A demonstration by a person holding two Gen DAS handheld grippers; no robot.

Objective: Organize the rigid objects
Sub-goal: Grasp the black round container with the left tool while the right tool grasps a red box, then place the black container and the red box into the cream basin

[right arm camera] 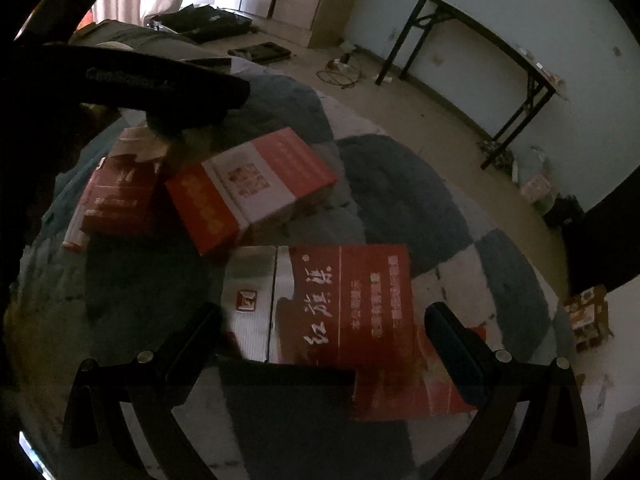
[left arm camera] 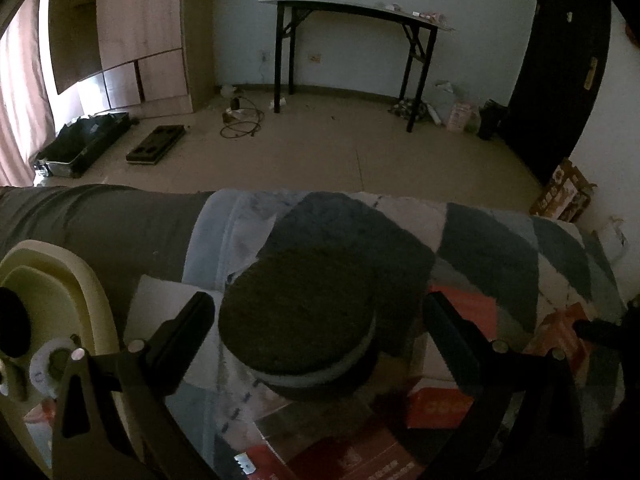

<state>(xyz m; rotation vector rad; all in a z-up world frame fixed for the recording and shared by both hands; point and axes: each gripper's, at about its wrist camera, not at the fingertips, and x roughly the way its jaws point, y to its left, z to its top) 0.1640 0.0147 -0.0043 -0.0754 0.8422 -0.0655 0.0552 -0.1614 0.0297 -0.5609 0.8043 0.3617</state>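
Through my left wrist camera I see the left gripper [left arm camera: 316, 320] with its two black fingers spread wide, one on each side of a dark round tin with a pale band around its rim [left arm camera: 298, 316]. The tin's flat top looks matt and dark brownish. Neither finger clearly touches it; I see a gap on both sides. The tin stands upright on a fuzzy blanket patterned in blue-grey and white blocks [left arm camera: 492, 240], which covers a bed or sofa. Beside it, to the left, lies a white sheet of paper [left arm camera: 168, 300], and further left a cream plastic tub [left arm camera: 60, 280] with rounded corners. Red cartons show below and to the right of the tin.

Through my right wrist camera the right gripper [right arm camera: 320, 336] is also wide apart and holds nothing. Between and just beyond its fingers lies a flat red and white carton with white brush lettering [right arm camera: 348, 312], resting on the same blanket. Further off, a red and white box with an orange end panel [right arm camera: 256, 188] lies tilted, and beside it, to the left, a dark red box [right arm camera: 120, 192]. Both are cardboard with sharp rectangular edges. Above them a black gripper finger with faint lettering [right arm camera: 152, 80] reaches in from the left.
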